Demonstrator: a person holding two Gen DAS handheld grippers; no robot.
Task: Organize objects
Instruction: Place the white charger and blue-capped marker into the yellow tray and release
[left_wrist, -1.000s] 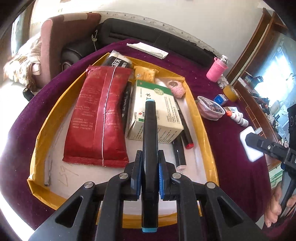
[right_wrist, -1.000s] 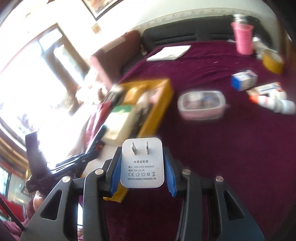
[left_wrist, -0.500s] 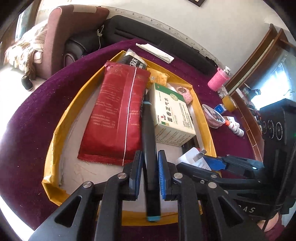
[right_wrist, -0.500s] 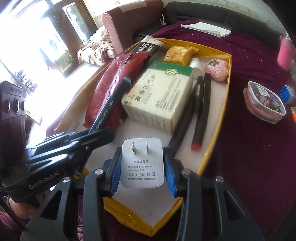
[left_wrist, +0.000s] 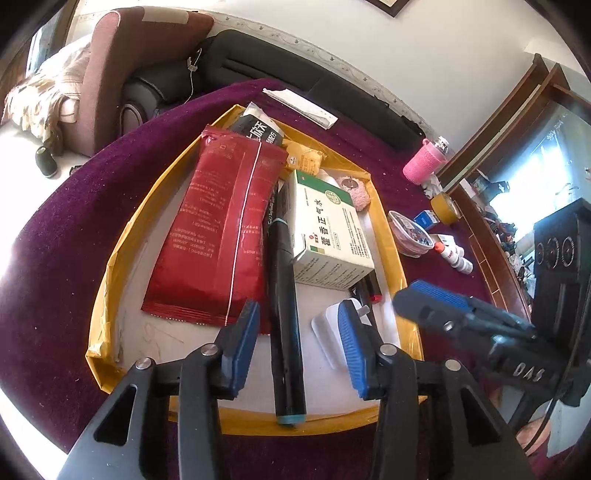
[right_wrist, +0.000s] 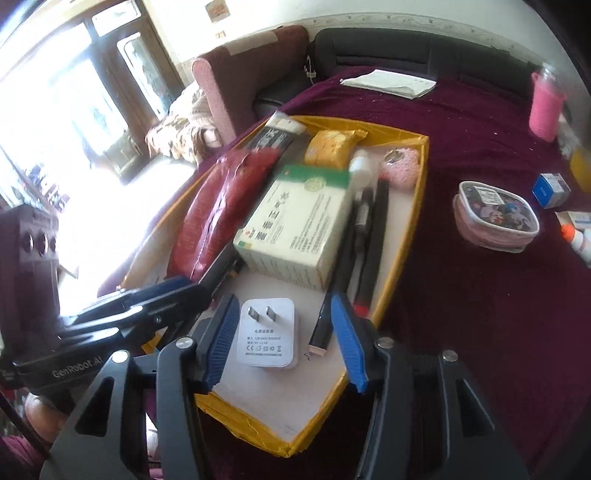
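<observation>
A yellow-rimmed tray (left_wrist: 110, 266) (right_wrist: 410, 236) holds a red packet (left_wrist: 221, 229), a white and green box (left_wrist: 328, 229) (right_wrist: 295, 229) and several dark pens. My left gripper (left_wrist: 299, 332) is open over the tray's near end. A black marker (left_wrist: 282, 314) lies in the tray between its fingers, free of the pads. My right gripper (right_wrist: 280, 325) is open. A white plug adapter (right_wrist: 267, 332) lies flat on the tray floor between its fingers; it also shows in the left wrist view (left_wrist: 327, 328), partly hidden.
The tray sits on a purple cloth (right_wrist: 461, 314). To its right on the cloth lie a small pink lidded box (right_wrist: 496, 218), a blue box (right_wrist: 550, 190), small white bottles (left_wrist: 454, 254), a pink bottle (right_wrist: 545, 107) and a yellow tape roll (left_wrist: 445, 208). A sofa stands behind.
Both grippers have opened. The left let the black marker go into the tray beside the box. The right lowered the plug adapter to the tray floor and let it go.
</observation>
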